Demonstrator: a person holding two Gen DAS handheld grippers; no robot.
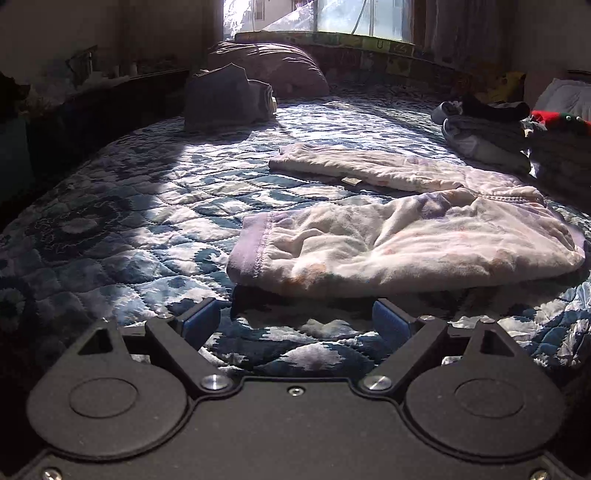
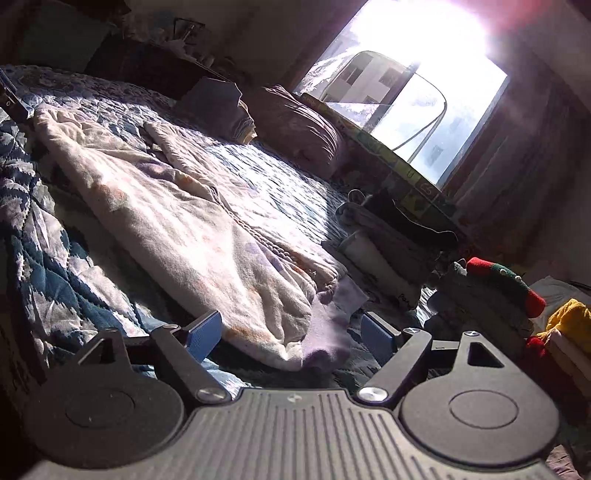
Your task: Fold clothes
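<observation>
Left wrist view: the left hand-held gripper (image 1: 295, 323) hovers low over the bed (image 1: 110, 206), its blue-padded jaws spread wide with only the quilted blue-and-white cover between them. Just beyond the fingertips lies the pale printed garment (image 1: 406, 240), spread flat on the quilt with its lilac-trimmed edge facing left; a second part of it stretches farther back. At the far right sits a stack of folded clothes (image 1: 487, 136). Far left, a dark folded bundle (image 1: 225, 99) rests in front of a brownish pillow (image 1: 280, 66) under the window (image 1: 325, 18).

Right wrist view: the right hand-held gripper (image 2: 291, 332) is also wide open, holding nothing. The near corner of the pale printed garment (image 2: 177, 221), with its lilac edge, lies between the two pads, apart from both. To the right stands the stack of folded clothes (image 2: 388, 254), with a red-and-green knitted piece (image 2: 506, 280) nearer on the right.
</observation>
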